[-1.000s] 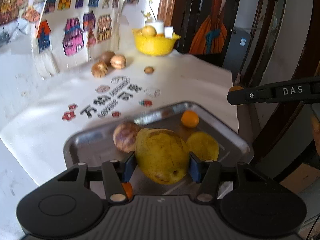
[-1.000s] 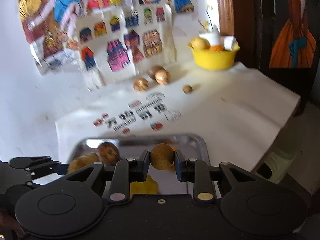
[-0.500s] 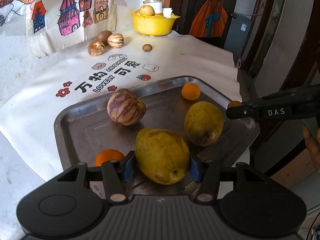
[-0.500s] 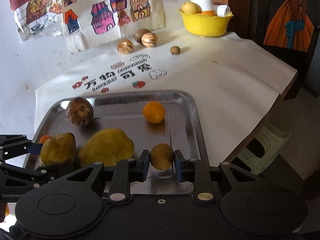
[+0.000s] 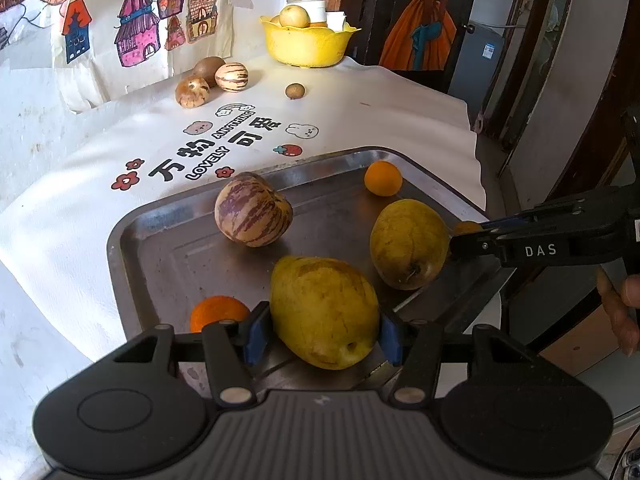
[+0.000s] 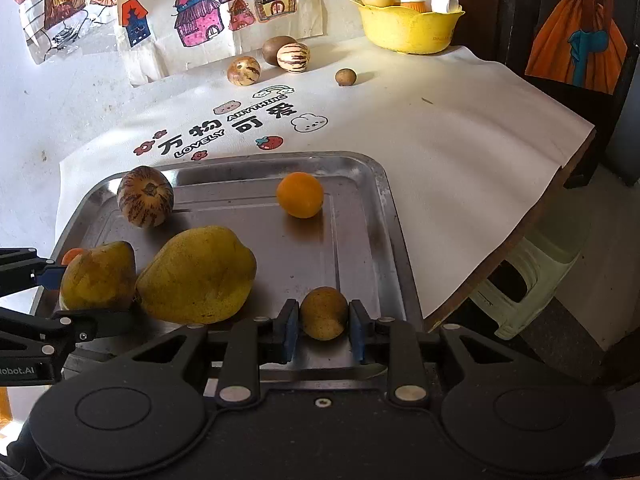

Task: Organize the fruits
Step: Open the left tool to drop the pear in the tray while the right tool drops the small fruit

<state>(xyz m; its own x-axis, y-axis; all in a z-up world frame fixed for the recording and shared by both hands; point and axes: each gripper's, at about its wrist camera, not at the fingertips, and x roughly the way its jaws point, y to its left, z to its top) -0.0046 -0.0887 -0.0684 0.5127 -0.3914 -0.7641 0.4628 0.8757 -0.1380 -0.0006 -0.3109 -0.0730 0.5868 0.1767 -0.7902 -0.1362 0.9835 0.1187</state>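
My left gripper (image 5: 322,336) is shut on a large yellow mango (image 5: 324,312), low over the near part of the steel tray (image 5: 168,240). My right gripper (image 6: 323,330) is shut on a small brown round fruit (image 6: 323,312) at the tray's near right edge (image 6: 384,216). On the tray lie a second yellow mango (image 5: 408,244), a striped melon (image 5: 252,216), an orange (image 5: 383,178) at the far corner and another orange (image 5: 218,314) by my left finger. The right gripper also shows in the left wrist view (image 5: 464,240), beside the second mango.
A yellow bowl (image 6: 408,28) with fruit and a white jar stands at the back of the table. Three striped or brown fruits (image 6: 294,58) and a small brown one (image 6: 345,77) lie on the white cloth. The table edge drops off at right, above a pale stool (image 6: 528,280).
Both grippers have come down closer to the tray with their fruit still held. The tray and its fruits now fill more of both views.
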